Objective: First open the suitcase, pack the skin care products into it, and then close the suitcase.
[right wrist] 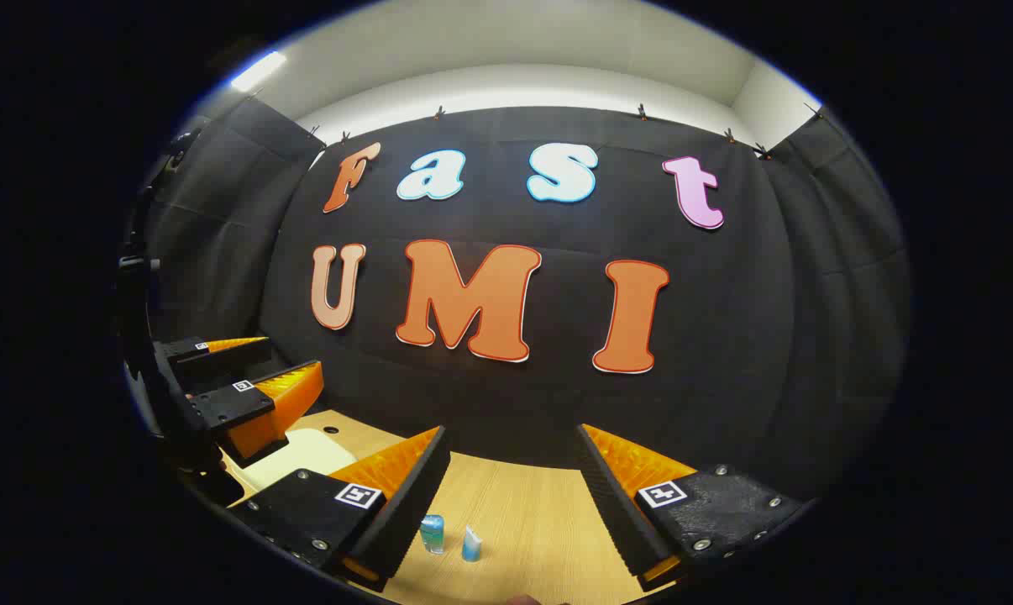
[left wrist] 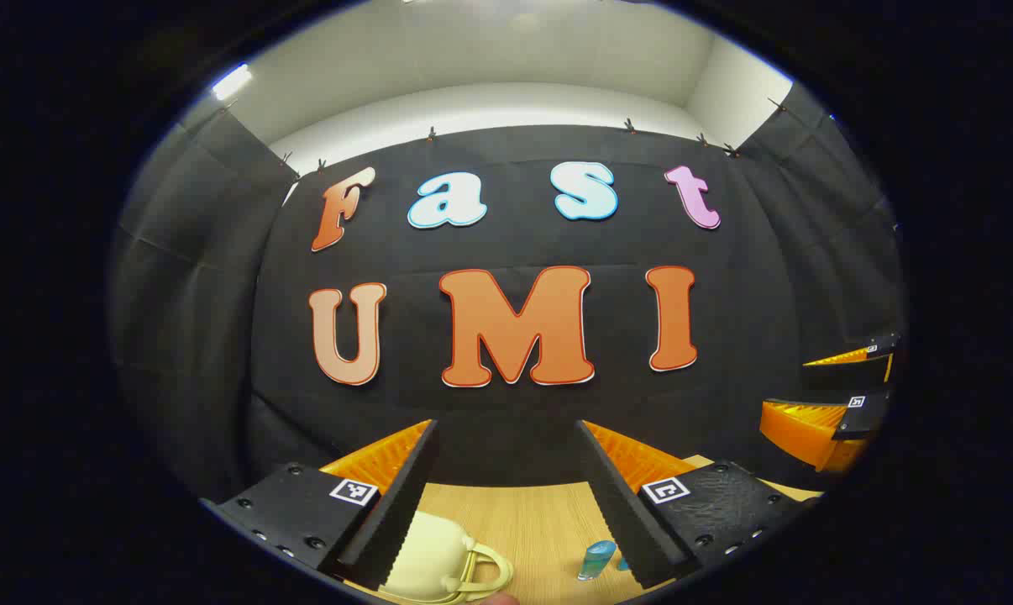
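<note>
A small cream suitcase (left wrist: 427, 559) with a looped handle lies closed on the wooden table (left wrist: 532, 521), just under my left gripper's (left wrist: 506, 428) left finger. A blue skin care bottle (left wrist: 597, 559) stands to its right. My left gripper is open, held above the table with nothing between its fingers. In the right gripper view, the blue bottle (right wrist: 432, 533) and a small pale blue tube (right wrist: 471, 544) stand side by side below my open right gripper (right wrist: 513, 433). The suitcase (right wrist: 292, 454) lies to their left, beneath the left gripper (right wrist: 271, 365).
The black cloth wall (left wrist: 506, 403) stands close behind the table's far edge. My right gripper (left wrist: 817, 391) hovers at the right side of the left gripper view. Bare wooden table (right wrist: 540, 521) stretches to the right of the bottles.
</note>
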The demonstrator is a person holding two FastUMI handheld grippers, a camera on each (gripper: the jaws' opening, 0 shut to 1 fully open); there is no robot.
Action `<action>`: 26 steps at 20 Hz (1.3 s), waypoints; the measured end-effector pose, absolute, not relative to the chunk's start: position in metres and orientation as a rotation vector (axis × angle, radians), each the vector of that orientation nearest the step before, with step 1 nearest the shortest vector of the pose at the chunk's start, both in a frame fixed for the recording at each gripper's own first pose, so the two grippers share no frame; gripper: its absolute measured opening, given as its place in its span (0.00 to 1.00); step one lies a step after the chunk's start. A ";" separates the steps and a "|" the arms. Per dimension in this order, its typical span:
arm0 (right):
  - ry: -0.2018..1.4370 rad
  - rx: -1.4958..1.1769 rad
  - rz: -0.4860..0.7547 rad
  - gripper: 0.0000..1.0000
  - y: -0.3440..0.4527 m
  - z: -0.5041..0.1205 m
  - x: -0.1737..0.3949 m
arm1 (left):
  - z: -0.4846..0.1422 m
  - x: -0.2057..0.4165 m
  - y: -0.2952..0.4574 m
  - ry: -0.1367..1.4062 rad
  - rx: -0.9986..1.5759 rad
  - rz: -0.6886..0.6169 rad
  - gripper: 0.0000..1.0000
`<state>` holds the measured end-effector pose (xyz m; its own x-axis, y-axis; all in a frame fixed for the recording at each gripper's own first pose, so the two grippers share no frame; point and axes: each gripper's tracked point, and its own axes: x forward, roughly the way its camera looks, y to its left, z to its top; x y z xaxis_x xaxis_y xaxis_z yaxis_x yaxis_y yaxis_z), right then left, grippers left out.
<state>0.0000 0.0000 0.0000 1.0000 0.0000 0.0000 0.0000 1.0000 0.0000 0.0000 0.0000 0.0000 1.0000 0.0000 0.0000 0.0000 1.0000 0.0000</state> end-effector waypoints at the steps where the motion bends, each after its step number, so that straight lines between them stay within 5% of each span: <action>1: 0.004 0.009 0.007 0.95 -0.001 -0.003 0.000 | -0.002 -0.002 -0.002 0.004 0.006 0.012 1.00; 10: 0.017 0.058 0.065 0.95 0.003 -0.016 0.002 | -0.011 -0.008 -0.016 0.027 0.056 0.053 0.98; 26: 0.047 0.038 -0.063 0.95 -0.001 -0.018 0.016 | -0.084 0.014 0.003 0.148 0.228 -0.105 0.98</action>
<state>0.0157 -0.0006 -0.0185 0.9969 -0.0618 -0.0485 0.0636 0.9973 0.0364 0.0145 0.0033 -0.0837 0.9837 -0.0863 -0.1577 0.1198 0.9688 0.2169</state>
